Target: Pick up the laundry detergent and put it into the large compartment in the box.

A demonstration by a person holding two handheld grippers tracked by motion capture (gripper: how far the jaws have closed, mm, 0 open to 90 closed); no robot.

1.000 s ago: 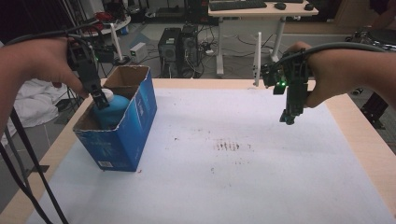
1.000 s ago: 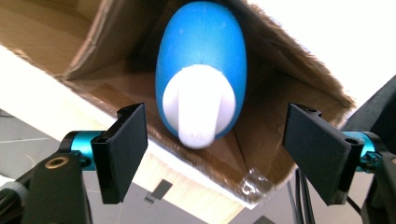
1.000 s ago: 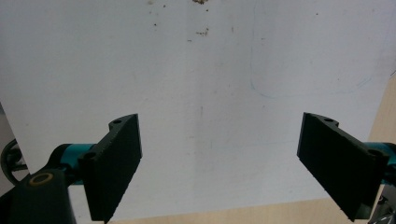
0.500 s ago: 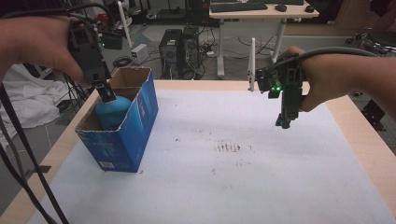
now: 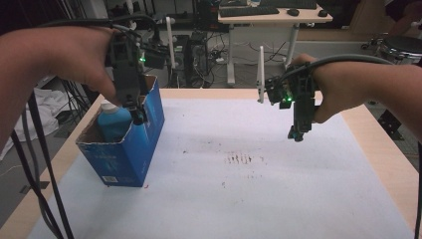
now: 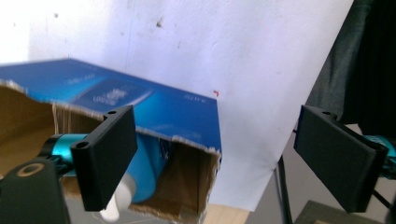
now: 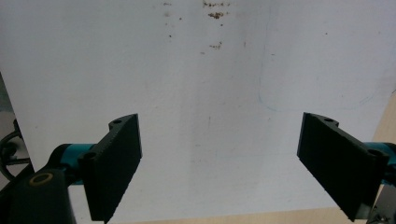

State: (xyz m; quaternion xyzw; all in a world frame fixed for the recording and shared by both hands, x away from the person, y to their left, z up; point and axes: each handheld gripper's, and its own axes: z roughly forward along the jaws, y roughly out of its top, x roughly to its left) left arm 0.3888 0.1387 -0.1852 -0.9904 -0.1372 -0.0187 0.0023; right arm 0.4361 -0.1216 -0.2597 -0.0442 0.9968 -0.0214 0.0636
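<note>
The blue bottle (image 5: 113, 124) stood inside the open cardboard box (image 5: 130, 149), leaning toward the box's far wall with its white cap (image 6: 117, 205) end up, and it sat just below and to the side of the left tongs (image 5: 136, 115). In the left gripper view, part of its blue side (image 6: 148, 172) showed just beyond the near jaw, down in the box's mouth by the torn rim. To my eye it had been lowered there so the walls would keep it from toppling, which a tall bottle would readily do on a bare table.

The left tongs hung over the box's right-hand rim, and their jaws had just been opening; they stood spread with nothing between them, the bottle no longer pinched. That looked like a release made once the bottle had its own support.

The box itself rested near the left edge of the white sheet (image 5: 259, 199) covering the table (image 5: 383, 144), within easy reach of that hand and out of the way of the middle.

The right tongs (image 5: 296, 133) were held well apart from the box, above the bare sheet on the other side, pointing down, jaws spread wide and empty. I took it that this hand was simply waiting clear of the work. A few dark smudges (image 5: 242, 159) marked the sheet between the two tongs.
</note>
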